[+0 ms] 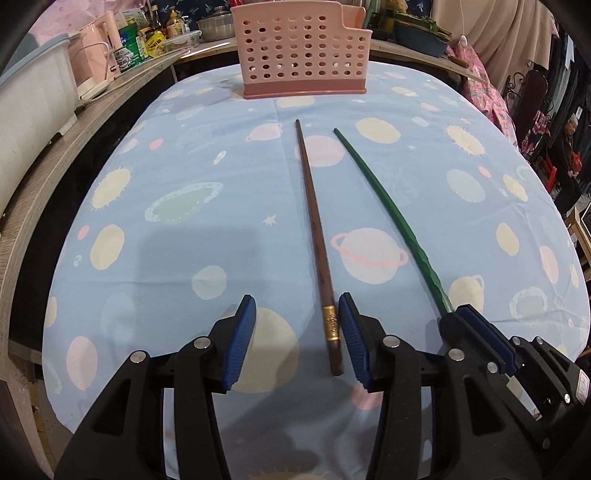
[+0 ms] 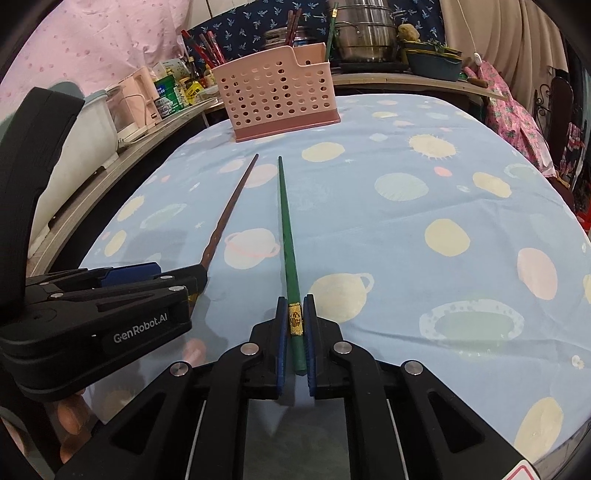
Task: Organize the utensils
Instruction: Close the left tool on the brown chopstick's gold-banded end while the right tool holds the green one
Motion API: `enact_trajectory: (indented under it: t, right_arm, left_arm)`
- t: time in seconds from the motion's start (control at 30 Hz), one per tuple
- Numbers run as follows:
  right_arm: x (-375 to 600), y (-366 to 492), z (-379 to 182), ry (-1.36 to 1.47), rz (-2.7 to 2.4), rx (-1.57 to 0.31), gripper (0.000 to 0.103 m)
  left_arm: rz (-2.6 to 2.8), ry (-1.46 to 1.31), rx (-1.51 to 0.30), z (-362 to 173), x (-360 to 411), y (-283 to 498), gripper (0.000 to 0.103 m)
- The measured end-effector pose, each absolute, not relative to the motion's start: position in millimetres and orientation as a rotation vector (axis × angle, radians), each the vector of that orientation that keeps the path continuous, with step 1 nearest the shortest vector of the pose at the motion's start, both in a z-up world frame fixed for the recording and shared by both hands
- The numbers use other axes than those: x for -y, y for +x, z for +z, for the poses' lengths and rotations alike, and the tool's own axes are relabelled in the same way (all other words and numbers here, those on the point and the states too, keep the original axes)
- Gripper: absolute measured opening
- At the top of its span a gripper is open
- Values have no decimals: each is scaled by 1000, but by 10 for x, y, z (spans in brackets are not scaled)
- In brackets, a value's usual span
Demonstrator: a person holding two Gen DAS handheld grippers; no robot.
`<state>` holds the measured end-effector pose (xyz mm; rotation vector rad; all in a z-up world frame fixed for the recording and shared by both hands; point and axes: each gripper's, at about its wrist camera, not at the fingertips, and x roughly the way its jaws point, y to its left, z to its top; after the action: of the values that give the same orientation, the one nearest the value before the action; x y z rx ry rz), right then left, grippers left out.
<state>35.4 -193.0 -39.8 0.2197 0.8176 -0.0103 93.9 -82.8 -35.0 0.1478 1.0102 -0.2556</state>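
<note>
A brown chopstick [image 1: 317,236] with a gold band lies on the planet-print cloth, pointing at the pink perforated basket [image 1: 303,51]. My left gripper [image 1: 297,306] is open around its thick end. The right pad [image 1: 352,339] is close beside the stick and the left pad stands well clear. A green chopstick [image 2: 290,240] runs parallel to the brown one. My right gripper [image 2: 295,325] is shut on it at its gold band. In the left wrist view the right gripper [image 1: 456,314] shows at the right, and in the right wrist view the left gripper [image 2: 195,280] shows at the left. Several chopsticks [image 2: 210,48] stand in the basket [image 2: 277,96].
A wooden shelf [image 1: 110,110] curves along the table's left side with a white box, pink appliances and jars. Steel pots [image 2: 364,33] and a blue tub sit behind the basket. Pink fabric hangs at the right, and a person [image 1: 569,147] sits far off at the right.
</note>
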Motion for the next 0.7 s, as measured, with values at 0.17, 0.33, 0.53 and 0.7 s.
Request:
enact_trajectory:
  t: [0.17, 0.33, 0.53, 0.7]
  right_arm:
    - [1934, 355, -400, 224, -8, -816, 8]
    - [1943, 349, -400, 229, -5, -816, 8]
    - [1945, 349, -399, 229, -6, -816, 8]
    - [1946, 344, -401, 230, -8, -817, 8]
  left_arm:
    - [-257, 162, -999, -375, 866, 912, 44]
    - [-265, 155, -1005, -374, 865, 906, 38]
    - [-281, 158, -1009, -358, 866, 883, 18]
    - [-289, 141, -1022, -351, 839, 885, 7]
